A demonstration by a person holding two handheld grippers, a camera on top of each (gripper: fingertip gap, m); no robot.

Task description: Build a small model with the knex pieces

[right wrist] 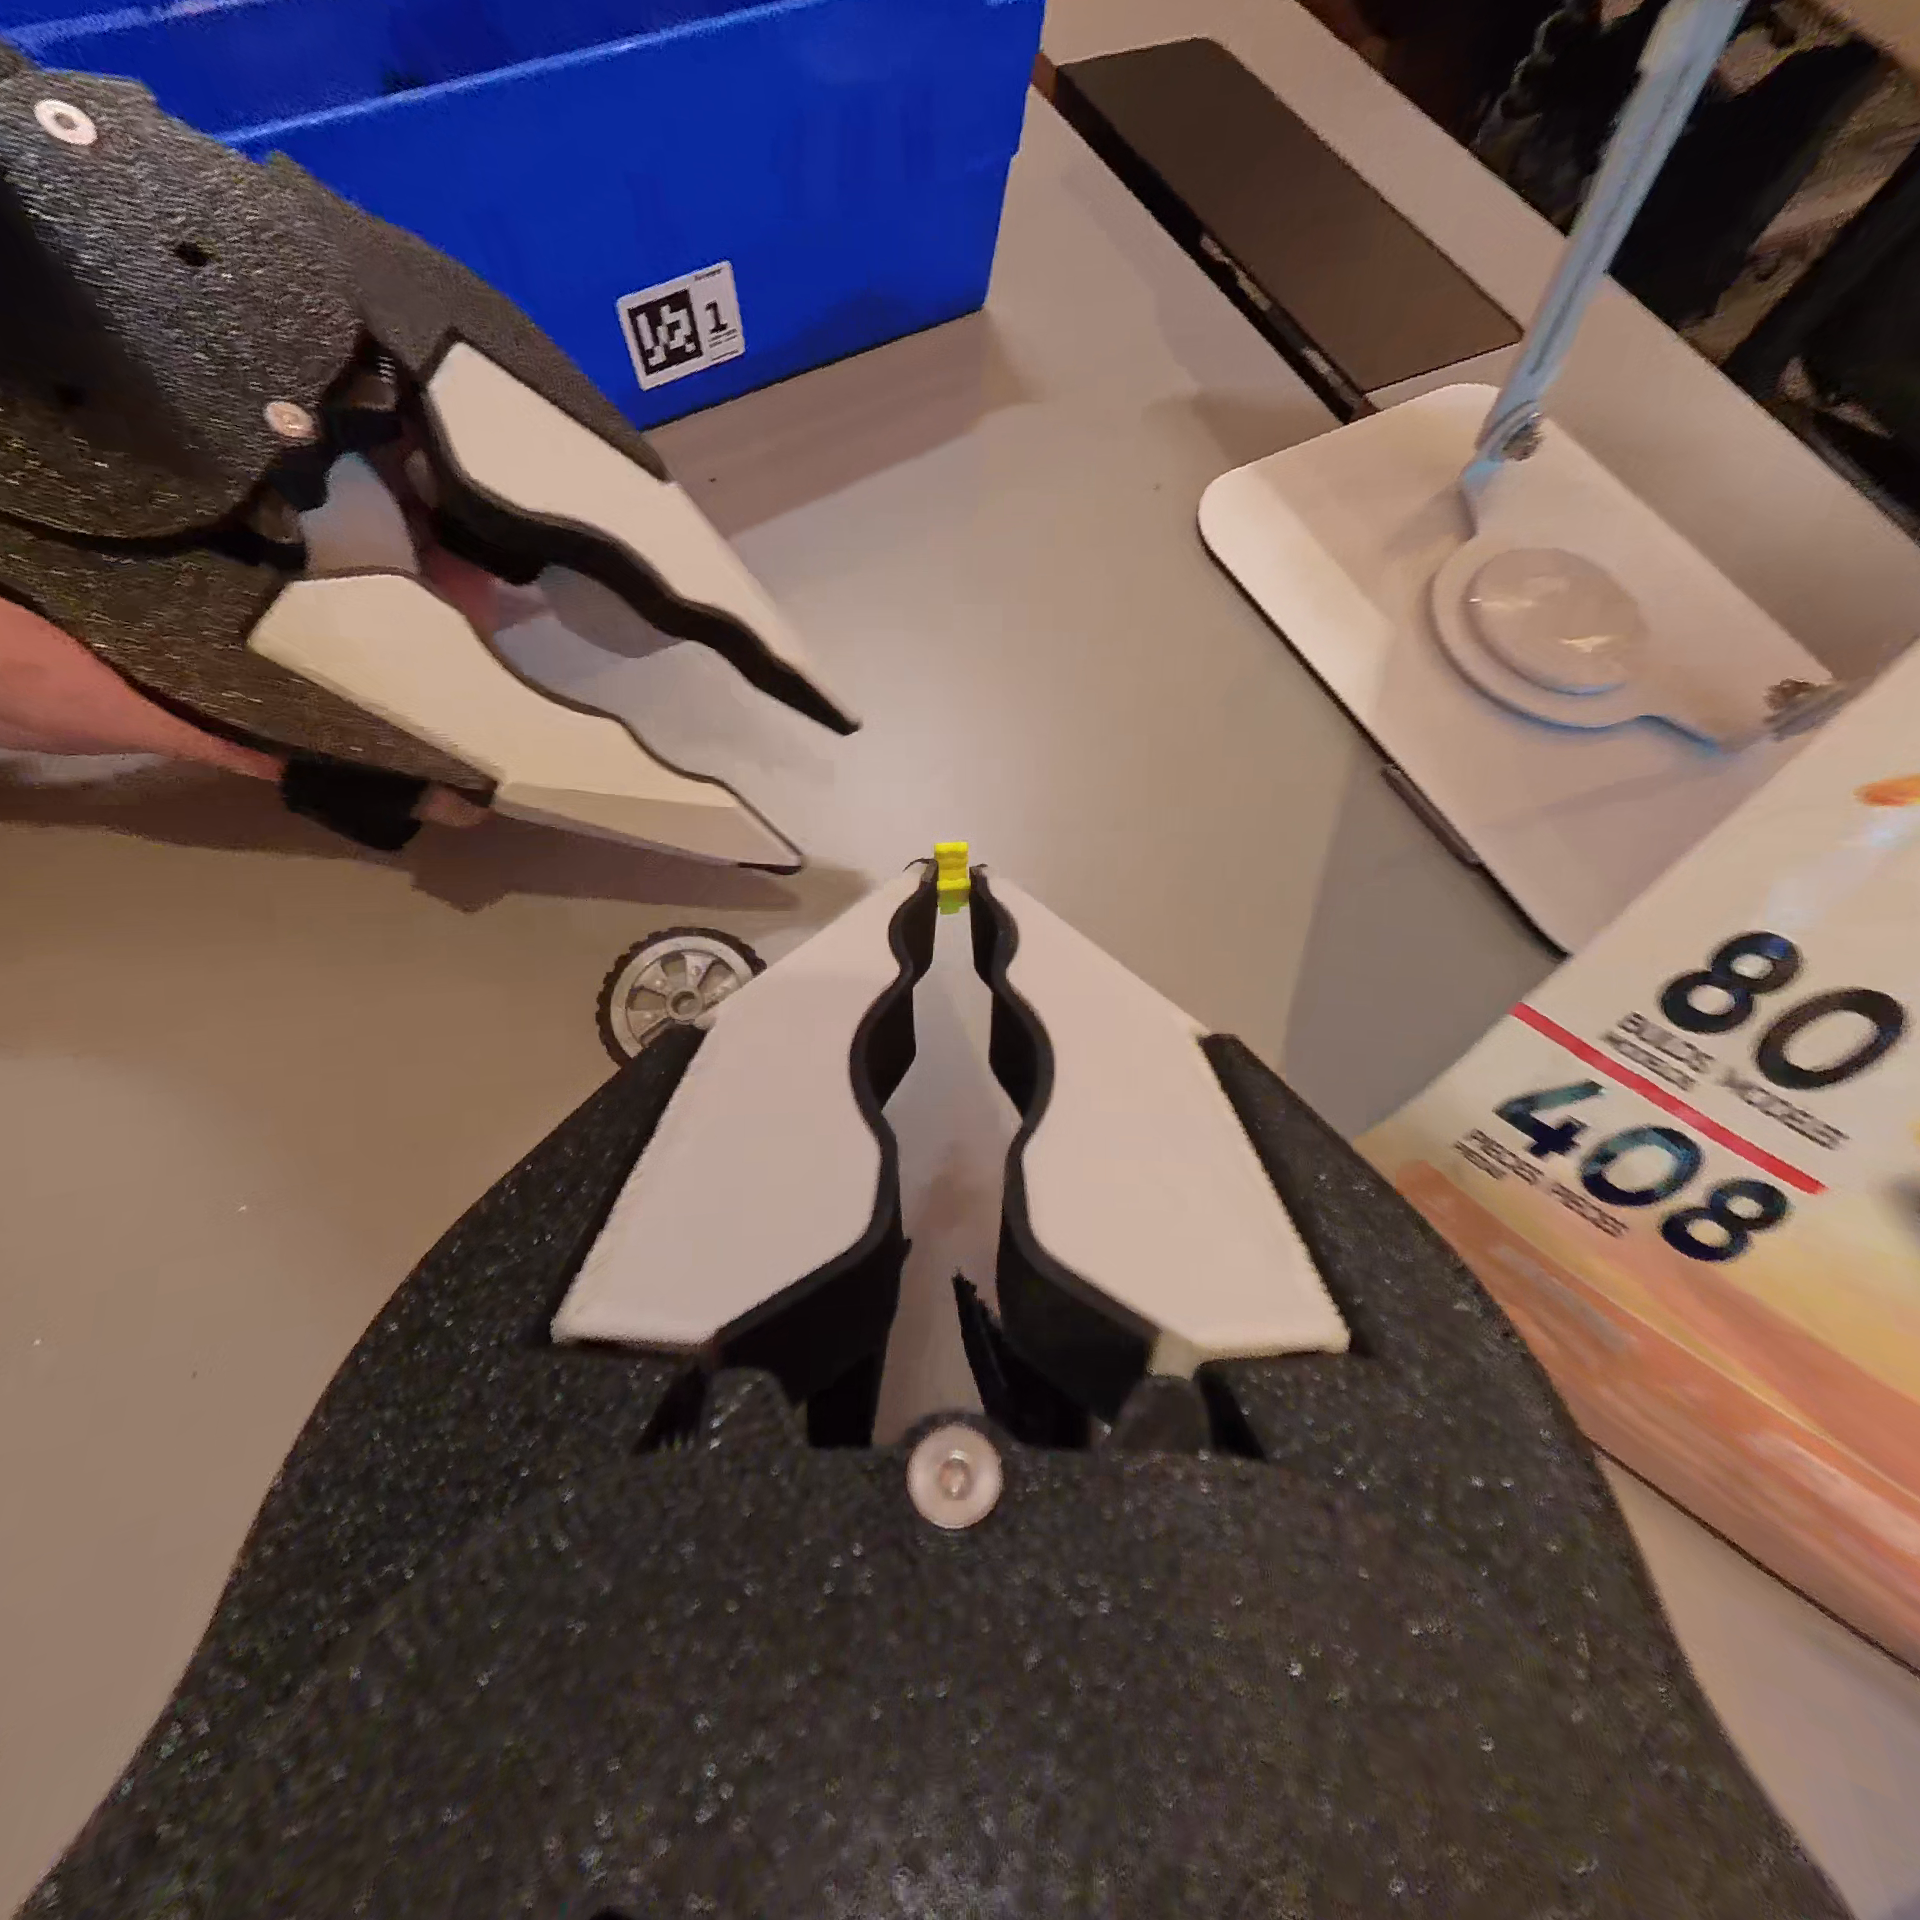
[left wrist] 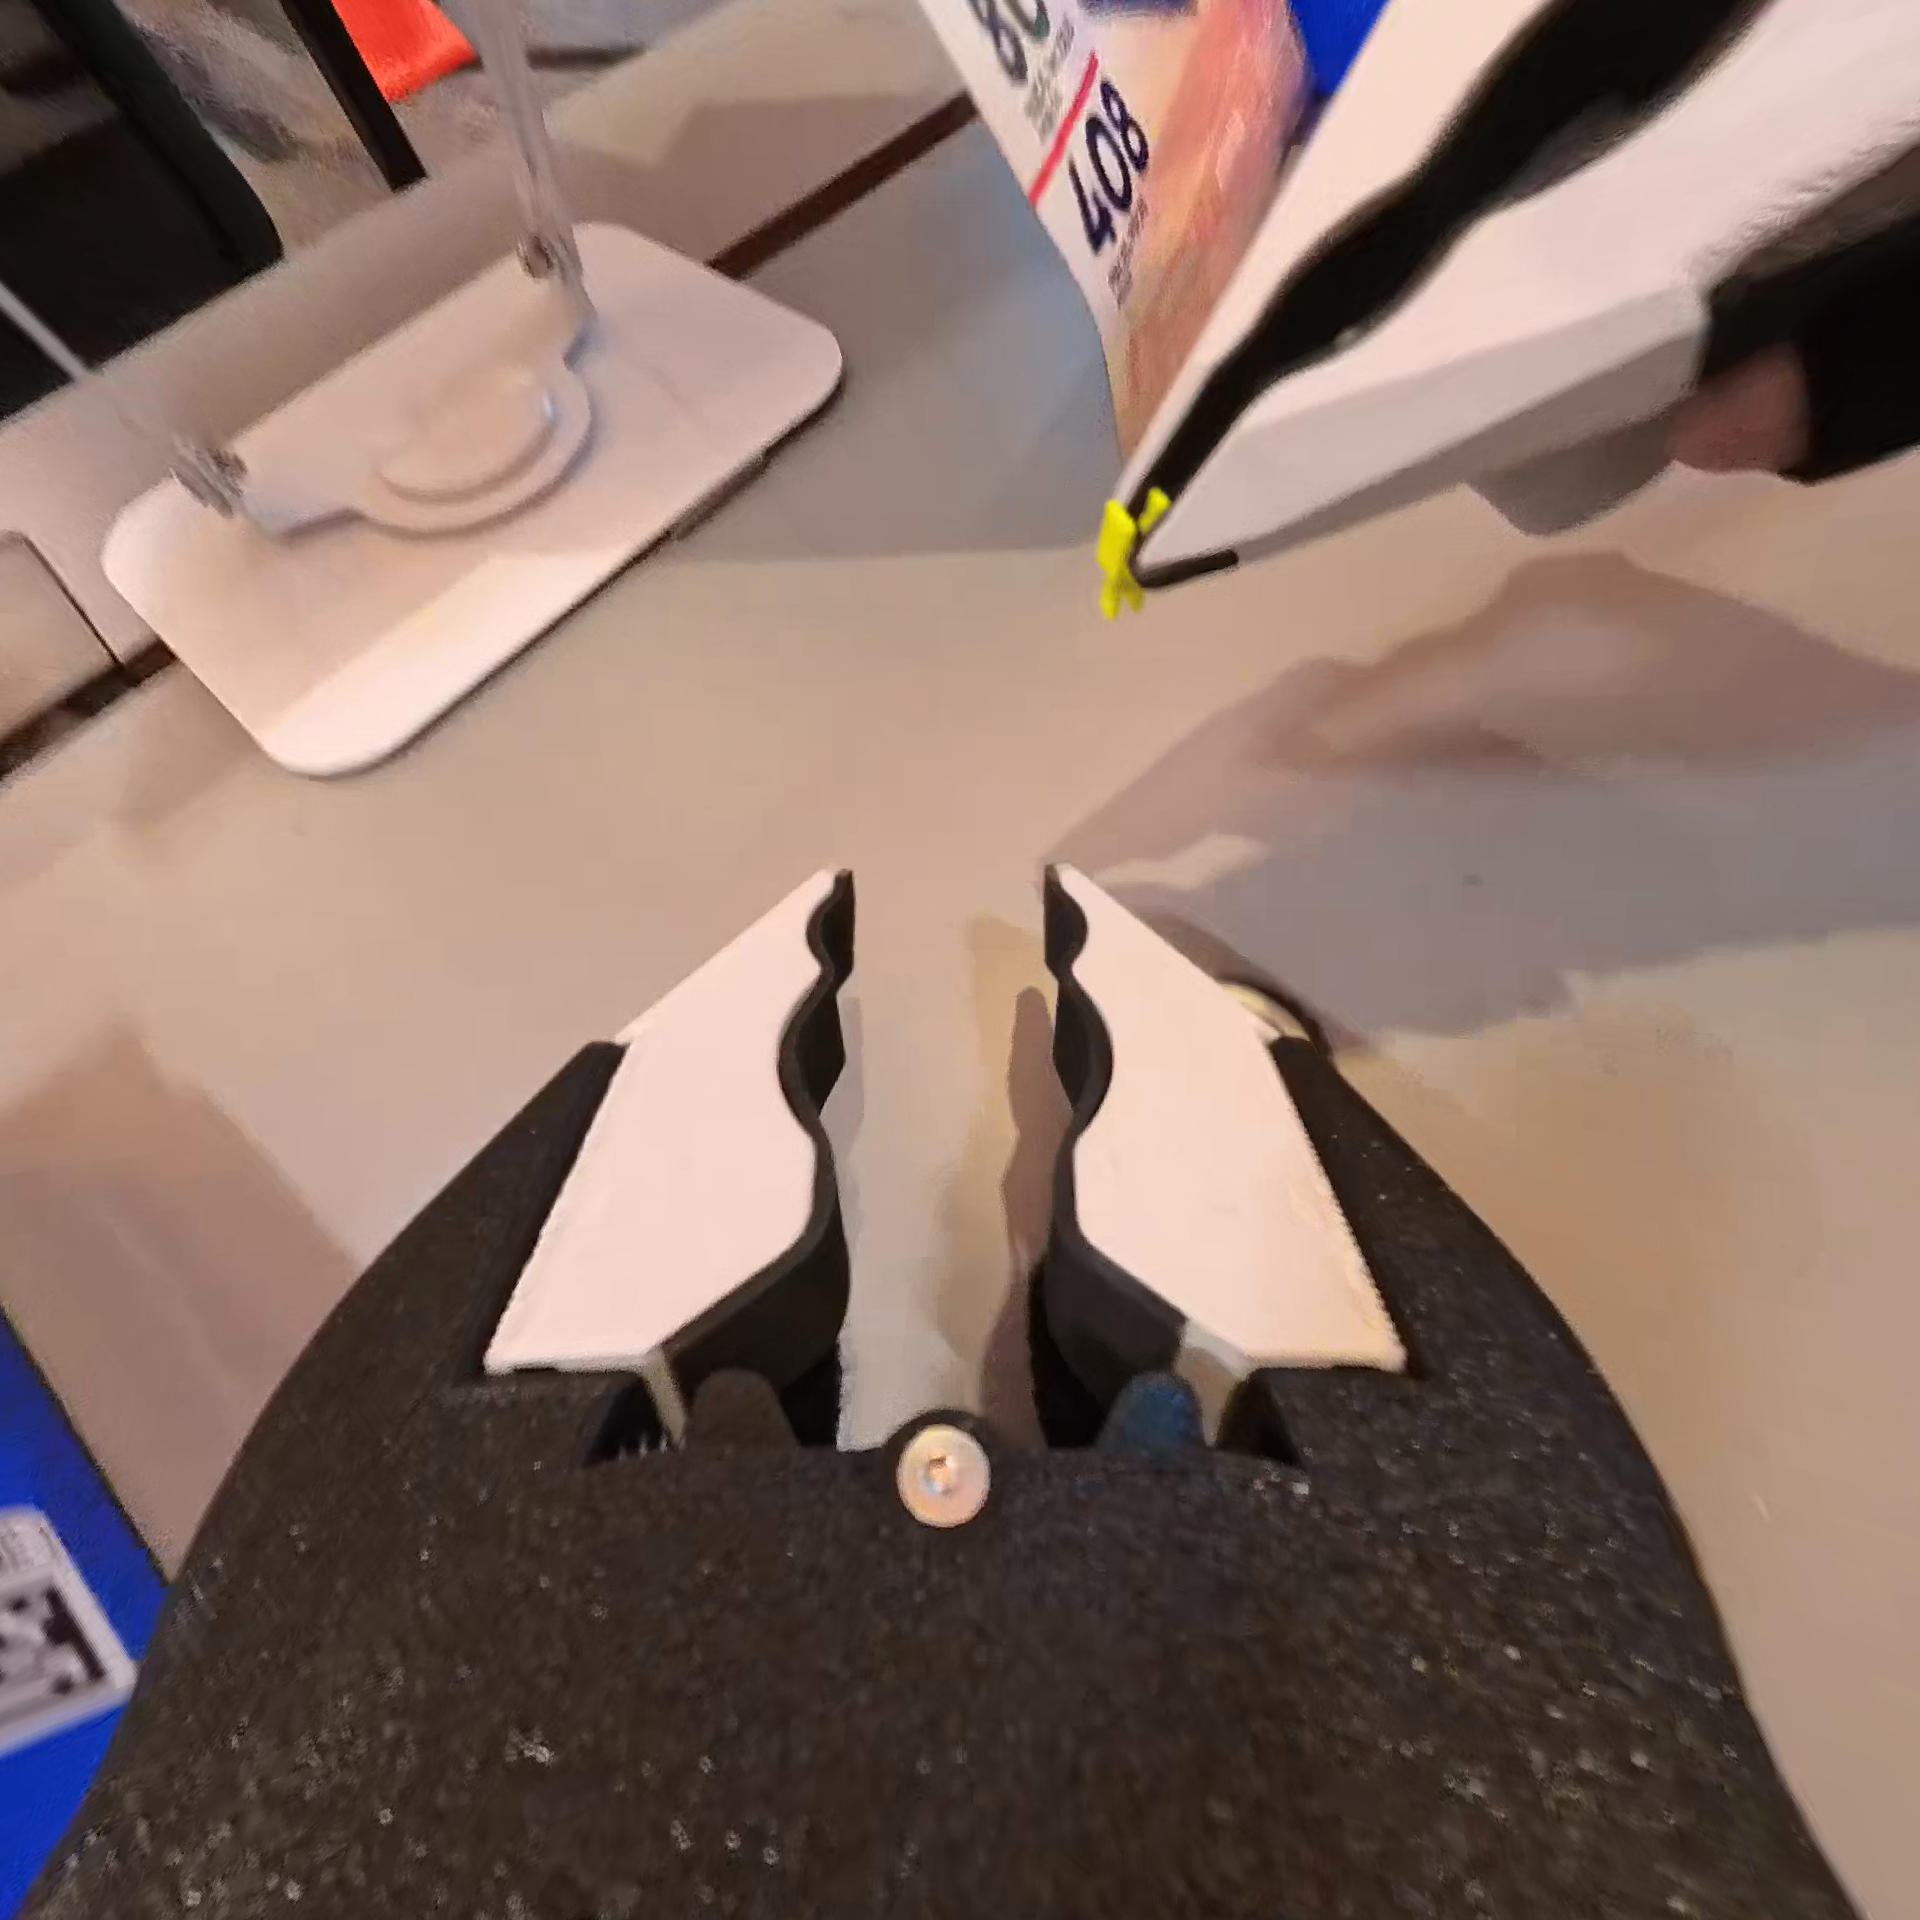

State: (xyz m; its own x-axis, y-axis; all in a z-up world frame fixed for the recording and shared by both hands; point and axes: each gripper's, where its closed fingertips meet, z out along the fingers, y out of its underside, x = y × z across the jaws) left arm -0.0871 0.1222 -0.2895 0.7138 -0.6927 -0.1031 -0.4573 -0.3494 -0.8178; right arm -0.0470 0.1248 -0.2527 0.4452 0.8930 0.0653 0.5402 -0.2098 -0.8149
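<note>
- The right gripper point(right wrist: 951, 883) was seen clenched on a small yellow plastic piece point(right wrist: 951, 878), pinched at the very fingertips and held above the grey table point(right wrist: 1091, 727).
- The same yellow piece was shown in the left wrist view, sticking out past the tips of the right gripper and clear of the tabletop.
- A small toy wheel point(right wrist: 675, 1000) — grey hub, black tyre — was found lying on the table just beside the right gripper, partly hidden by its left finger.
- The left gripper point(left wrist: 948, 883) was held released, its fingers apart with nothing between them, only bare table seen through the gap; its tips were pointed toward the yellow piece and lay near it.
- A printed cardboard box point(right wrist: 1662, 1247) in orange and white was placed to the right, near the right gripper.
- A white flat stand base point(right wrist: 1351, 623) with a round foot and a metal arm was set farther back on the table.
- A blue bin point(right wrist: 727, 156) bearing a square marker sticker was stood farthest off, behind the left gripper.
</note>
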